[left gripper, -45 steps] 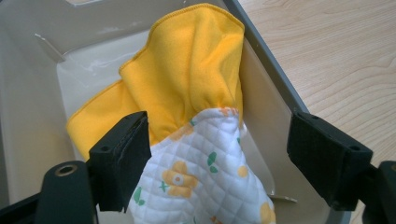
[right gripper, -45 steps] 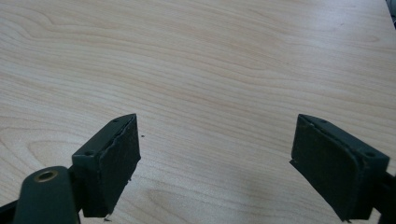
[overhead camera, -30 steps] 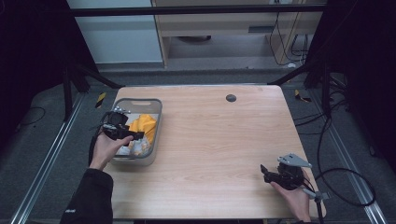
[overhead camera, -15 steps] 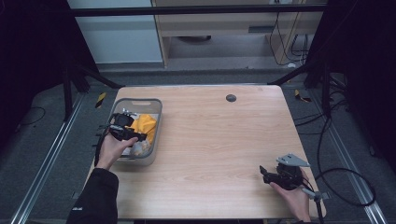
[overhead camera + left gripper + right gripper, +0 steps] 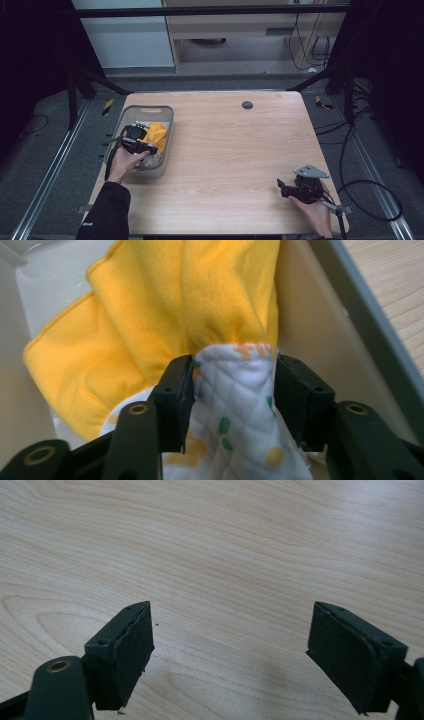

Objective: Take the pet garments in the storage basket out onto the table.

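A grey plastic bin stands at the table's left side with a yellow cloth in it. My left gripper reaches into the bin from the near side. In the left gripper view its jaws are closed on a fold of white quilted cloth with green, yellow and orange dots. The yellow cloth lies bunched right behind that fold. My right gripper rests low over the table's near right corner. In the right gripper view it is open, with bare wood between the jaws.
The bin wall rises close on the right of the left jaws. A small dark round grommet sits near the table's far edge. The wooden tabletop stretches between bin and right gripper. Cables trail off the right side.
The left hand has shifted slightly toward the near right inside the bin and sunk among the cloths. The right gripper has stayed where it was.
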Demonstrator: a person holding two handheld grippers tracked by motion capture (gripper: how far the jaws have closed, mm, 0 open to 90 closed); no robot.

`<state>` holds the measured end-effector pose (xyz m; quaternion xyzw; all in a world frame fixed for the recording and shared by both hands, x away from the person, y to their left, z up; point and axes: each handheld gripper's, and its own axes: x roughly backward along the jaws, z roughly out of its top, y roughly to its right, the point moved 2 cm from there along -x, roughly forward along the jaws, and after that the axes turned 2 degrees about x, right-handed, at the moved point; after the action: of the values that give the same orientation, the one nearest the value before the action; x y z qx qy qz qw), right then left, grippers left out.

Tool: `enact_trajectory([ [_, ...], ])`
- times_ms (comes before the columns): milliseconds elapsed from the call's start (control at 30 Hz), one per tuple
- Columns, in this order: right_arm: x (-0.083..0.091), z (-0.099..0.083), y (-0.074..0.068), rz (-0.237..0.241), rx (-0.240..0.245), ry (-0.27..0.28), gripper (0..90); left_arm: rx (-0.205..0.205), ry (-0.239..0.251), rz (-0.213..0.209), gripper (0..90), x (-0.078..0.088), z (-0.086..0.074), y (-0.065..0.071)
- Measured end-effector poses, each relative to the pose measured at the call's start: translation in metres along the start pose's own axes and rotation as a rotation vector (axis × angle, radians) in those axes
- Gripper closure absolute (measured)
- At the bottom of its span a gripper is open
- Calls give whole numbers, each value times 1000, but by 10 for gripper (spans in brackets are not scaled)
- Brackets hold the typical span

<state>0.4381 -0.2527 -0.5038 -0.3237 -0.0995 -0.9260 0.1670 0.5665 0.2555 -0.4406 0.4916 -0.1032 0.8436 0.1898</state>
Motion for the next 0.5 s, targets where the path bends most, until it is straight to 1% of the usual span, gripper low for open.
enact_trajectory([
  [33,0,0,0,0,2,-4,180,0,-9,4,524,-1,0,0],
  [100,-1,-1,0,-1,10,-6,180,13,-12,4,560,-1,-1,-1],
  [167,-1,0,0,-1,12,-5,180,28,-13,-4,611,-1,-1,-3],
  [233,-1,-1,-1,1,5,-9,179,34,-16,-11,664,-1,-2,-4],
  [300,-1,-1,-1,-2,10,-12,179,40,-21,-9,715,0,-1,-5],
  [367,-2,-1,0,-6,19,-11,179,46,-22,-8,744,1,-1,-5],
  [500,-2,-1,0,-7,17,-11,179,46,-19,4,777,4,-1,-5],
])
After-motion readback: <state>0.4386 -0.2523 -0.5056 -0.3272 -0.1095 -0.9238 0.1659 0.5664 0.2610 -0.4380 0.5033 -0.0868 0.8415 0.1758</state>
